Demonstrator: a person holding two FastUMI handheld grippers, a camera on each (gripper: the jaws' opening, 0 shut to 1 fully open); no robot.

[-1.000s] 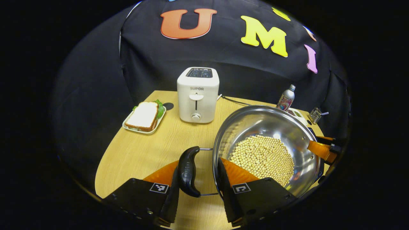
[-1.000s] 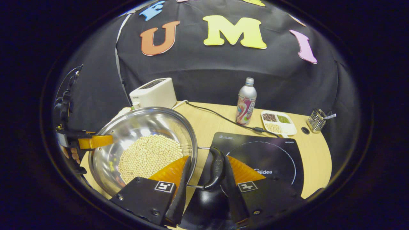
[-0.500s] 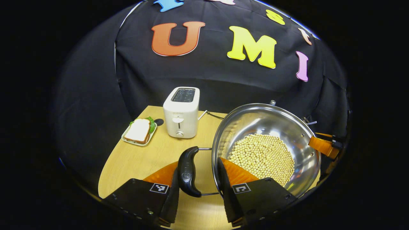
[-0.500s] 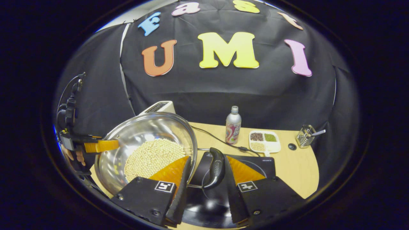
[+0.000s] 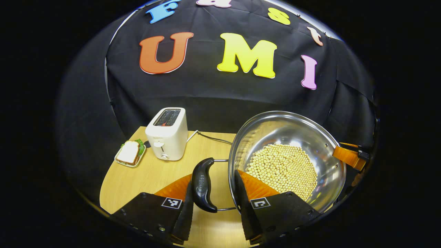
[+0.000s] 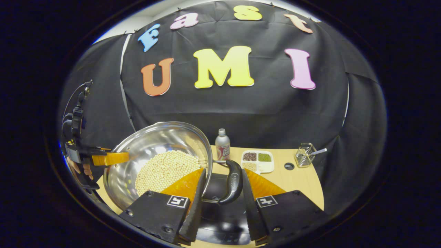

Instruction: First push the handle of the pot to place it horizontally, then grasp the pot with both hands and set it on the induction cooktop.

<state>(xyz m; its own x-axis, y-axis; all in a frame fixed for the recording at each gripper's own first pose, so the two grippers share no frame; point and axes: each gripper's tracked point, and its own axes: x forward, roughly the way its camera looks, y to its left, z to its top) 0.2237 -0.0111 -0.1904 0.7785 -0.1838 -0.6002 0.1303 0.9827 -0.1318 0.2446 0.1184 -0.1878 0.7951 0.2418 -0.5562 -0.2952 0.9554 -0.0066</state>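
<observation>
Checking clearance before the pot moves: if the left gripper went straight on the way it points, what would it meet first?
Nothing new close by: the left gripper already straddles the pot's handle. Beyond lies bare table, then probably the booth's black wall; the toaster sits off to the side. Depth is unclear.

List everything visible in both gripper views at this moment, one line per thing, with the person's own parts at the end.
pot: 1, shiny steel, carried between both grippers
soybeans: many, pale yellow, inside the pot
pot handles: 2, black, one at each side of the pot
induction cooktop: 1, black, below the right handle
toaster: 1, white, far left of the table
sandwich plate: 1, white bread with green leaf, left of the toaster
bottle: 1, silver, at the back of the table
divided dish: 1, white, right of the bottle
wire holder: 1, metal, far right
table: 1, light wood
left gripper: orange and black, jaws around the left handle
right gripper: jaws around the right handle
</observation>
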